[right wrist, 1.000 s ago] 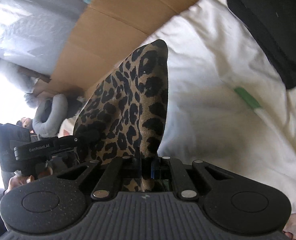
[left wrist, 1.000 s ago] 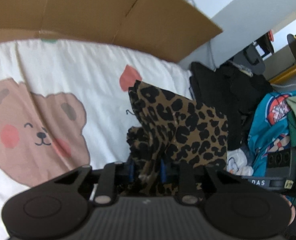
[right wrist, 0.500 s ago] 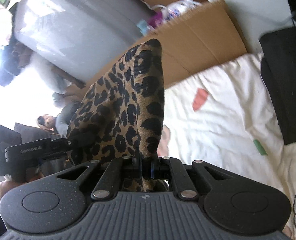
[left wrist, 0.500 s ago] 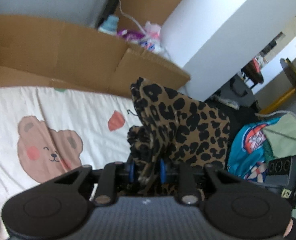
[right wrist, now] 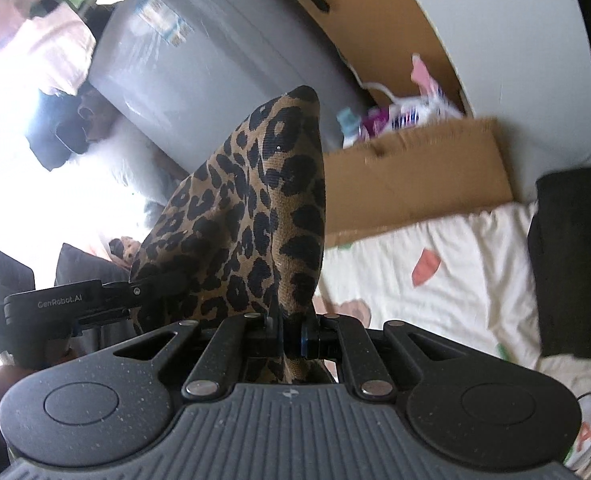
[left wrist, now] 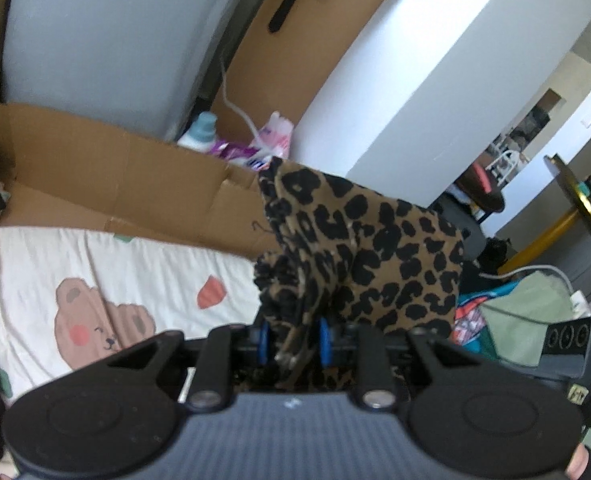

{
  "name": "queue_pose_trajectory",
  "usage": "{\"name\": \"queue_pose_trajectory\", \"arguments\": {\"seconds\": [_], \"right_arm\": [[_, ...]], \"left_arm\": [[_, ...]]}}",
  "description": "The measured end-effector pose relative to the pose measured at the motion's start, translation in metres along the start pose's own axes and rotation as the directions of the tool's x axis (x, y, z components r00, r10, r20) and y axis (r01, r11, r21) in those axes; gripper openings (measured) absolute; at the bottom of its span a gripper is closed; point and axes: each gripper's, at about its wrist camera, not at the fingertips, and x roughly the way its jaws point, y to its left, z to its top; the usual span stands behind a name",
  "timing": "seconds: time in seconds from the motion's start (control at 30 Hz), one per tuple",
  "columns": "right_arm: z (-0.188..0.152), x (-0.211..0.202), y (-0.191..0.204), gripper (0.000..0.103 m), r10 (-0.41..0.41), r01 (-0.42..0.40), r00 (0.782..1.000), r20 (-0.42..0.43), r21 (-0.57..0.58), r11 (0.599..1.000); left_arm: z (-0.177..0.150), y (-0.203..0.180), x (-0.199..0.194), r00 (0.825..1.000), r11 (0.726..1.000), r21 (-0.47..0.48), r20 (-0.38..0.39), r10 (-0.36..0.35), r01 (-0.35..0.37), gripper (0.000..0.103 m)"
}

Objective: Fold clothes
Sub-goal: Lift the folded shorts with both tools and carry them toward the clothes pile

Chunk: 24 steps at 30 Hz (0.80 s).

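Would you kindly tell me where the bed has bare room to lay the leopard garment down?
The white bear-print sheet lies bare between the cardboard and the bear motif. It is crowded beside the leopard garment, where the clothes pile sits.

2 grippers: the left gripper (left wrist: 293, 338) and the right gripper (right wrist: 289, 330). 1 leopard-print garment (left wrist: 359, 248). 1 cream bedsheet (left wrist: 95, 264) with 1 bear print (left wrist: 99, 320). 1 cardboard panel (left wrist: 107, 176) at the far side. 1 turquoise garment (left wrist: 471, 316) to the right.
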Motion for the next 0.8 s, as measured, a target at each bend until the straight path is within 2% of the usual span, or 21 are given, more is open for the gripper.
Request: {"name": "queue_pose_trajectory", "arguments": {"seconds": [0.47, 0.8], "right_arm": [[0.048, -0.099, 0.0, 0.006, -0.095, 0.103, 0.989, 0.116, -0.063, 0.993], [0.065, -0.145, -0.031, 0.006, -0.163, 0.173, 0.973, 0.161, -0.048, 0.984]], "left_arm": [[0.021, -0.081, 0.012, 0.992, 0.993, 0.009, 0.048, -0.114, 0.114, 0.025], [0.017, -0.125, 0.042, 0.984, 0.985, 0.013, 0.041, -0.172, 0.171, 0.025]]}}
